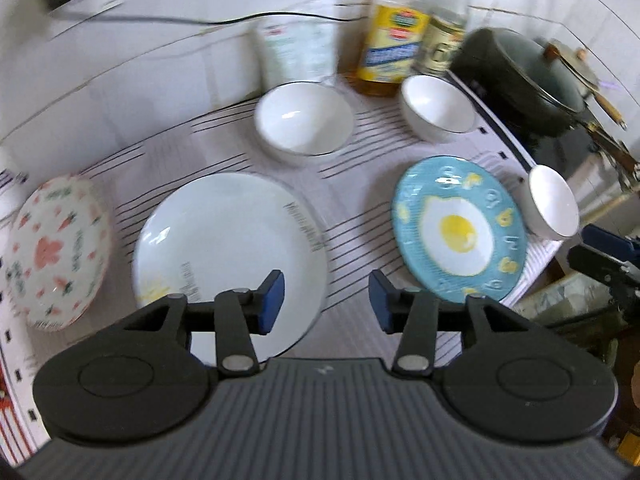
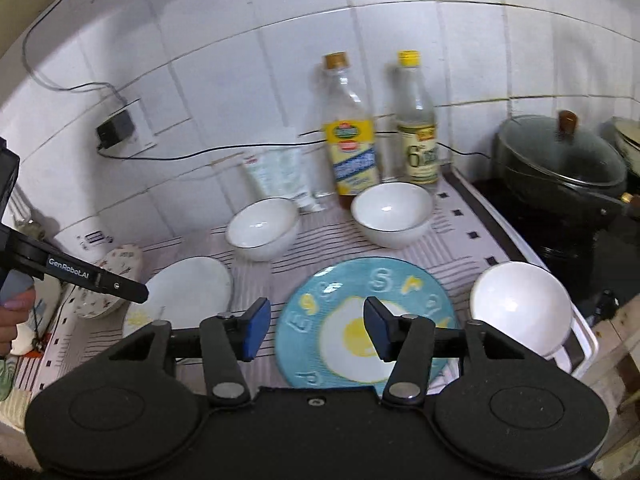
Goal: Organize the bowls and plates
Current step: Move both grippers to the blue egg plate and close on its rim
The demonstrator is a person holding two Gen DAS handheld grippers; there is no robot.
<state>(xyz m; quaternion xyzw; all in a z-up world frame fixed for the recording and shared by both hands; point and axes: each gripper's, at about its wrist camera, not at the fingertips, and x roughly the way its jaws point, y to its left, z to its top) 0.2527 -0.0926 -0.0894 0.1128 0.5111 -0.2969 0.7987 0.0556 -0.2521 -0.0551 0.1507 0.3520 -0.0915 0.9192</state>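
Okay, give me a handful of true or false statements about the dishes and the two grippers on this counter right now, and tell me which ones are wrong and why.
1. Both the left gripper and right gripper are open and hold nothing. True.
2. Three white bowls stand stacked together. False: the bowls stand apart.
3. The blue egg plate lies flat on the striped mat. True.
4. The dark pot has no lid. False: a glass lid covers it.

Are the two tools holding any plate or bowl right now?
No. The left tool and the right tool both stand open with nothing between their pads, hovering above the white plate and the blue egg plate.
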